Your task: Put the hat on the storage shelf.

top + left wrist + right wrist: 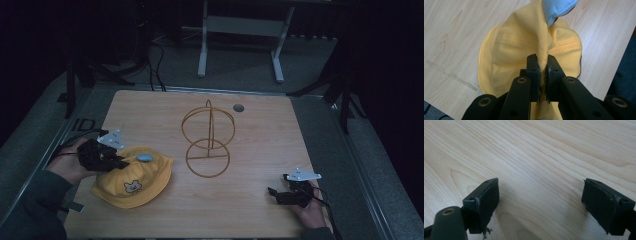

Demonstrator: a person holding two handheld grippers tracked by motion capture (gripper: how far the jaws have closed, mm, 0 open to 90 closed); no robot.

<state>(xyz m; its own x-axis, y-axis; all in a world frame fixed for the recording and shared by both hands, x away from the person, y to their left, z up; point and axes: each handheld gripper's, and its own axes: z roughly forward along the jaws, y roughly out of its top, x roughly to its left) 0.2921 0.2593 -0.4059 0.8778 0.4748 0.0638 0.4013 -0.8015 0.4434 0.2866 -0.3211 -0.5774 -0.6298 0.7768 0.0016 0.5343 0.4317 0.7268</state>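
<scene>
Two grippers work at the wooden bench (260,150) in the high view, and the landmark is the gold wire stand (208,139), two hoops on a ring base near the bench's middle. The yellow hat (134,176), soft cotton with a small bear patch and a pale blue tab, lies left of the stand and toward the person, its near-left part gathered up by the left gripper (117,161). The right gripper (274,192) rests right of the stand by the near edge, well apart from it.

In the left gripper view the jaws are pressed together on a thin fold of the hat (531,42), the stitched cloth bunching into a ridge above them, with the blue lining (557,8) at its top. So narrow a pinch could let the fabric slide free as the hat is lifted, or the drooping brim could catch the thin hoops and tip the light stand.

In the right gripper view the jaws stand spread over bare, smooth-grained wood (541,152), holding nothing.
</scene>
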